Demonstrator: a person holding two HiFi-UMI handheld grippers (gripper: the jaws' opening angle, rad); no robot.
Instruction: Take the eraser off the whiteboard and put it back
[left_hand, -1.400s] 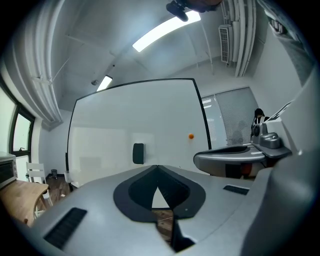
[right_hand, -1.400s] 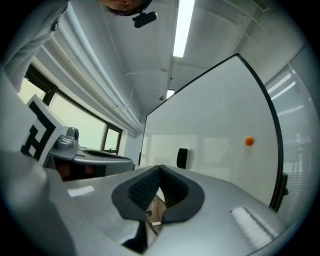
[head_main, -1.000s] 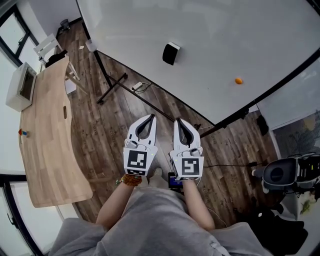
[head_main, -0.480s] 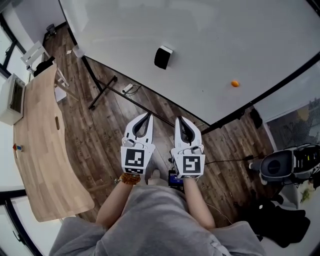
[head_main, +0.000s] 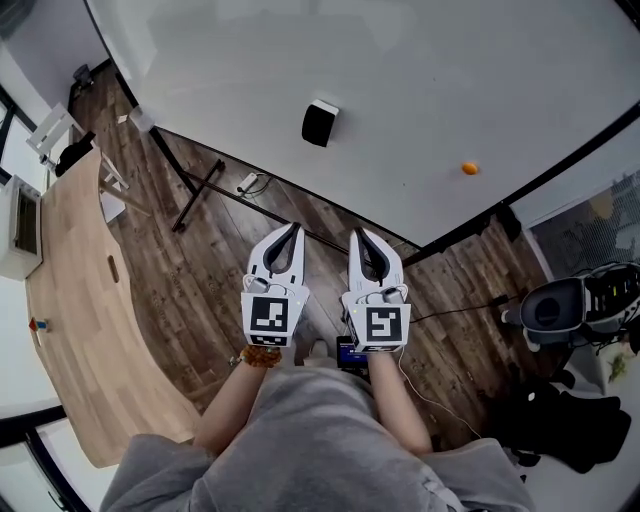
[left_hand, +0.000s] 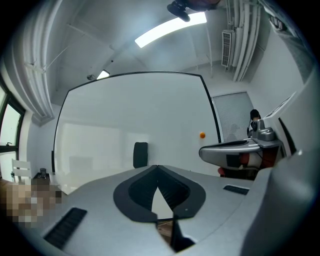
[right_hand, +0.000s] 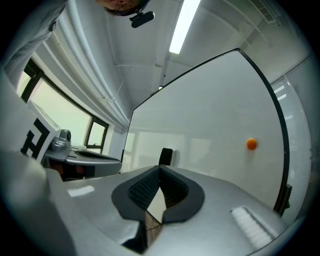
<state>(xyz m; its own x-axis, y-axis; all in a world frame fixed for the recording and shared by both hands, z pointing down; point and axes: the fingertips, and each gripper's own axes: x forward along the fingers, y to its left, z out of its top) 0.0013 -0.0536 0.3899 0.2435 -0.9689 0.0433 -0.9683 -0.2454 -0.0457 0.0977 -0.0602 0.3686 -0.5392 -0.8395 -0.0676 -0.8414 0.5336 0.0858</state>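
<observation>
The black eraser (head_main: 320, 123) sticks upright on the big whiteboard (head_main: 420, 80), with an orange magnet (head_main: 470, 168) further right. My left gripper (head_main: 293, 229) and right gripper (head_main: 357, 234) are held side by side over the wooden floor, pointing level at the board, short of its lower edge. Both are shut with nothing between the tips. In the left gripper view the eraser (left_hand: 141, 154) stands just left of the closed tips (left_hand: 157, 166). In the right gripper view the eraser (right_hand: 166, 156) shows straight above the tips (right_hand: 160, 167).
A long wooden table (head_main: 80, 300) runs along the left. The whiteboard's black stand legs (head_main: 200, 190) and a cable lie on the floor below the board. A black office chair (head_main: 550, 312) and dark bags (head_main: 560, 430) stand at the right.
Both grippers have moved together toward the whiteboard, still shut. The board's lower edge and the eraser now lie closer to the tips in the head view.
</observation>
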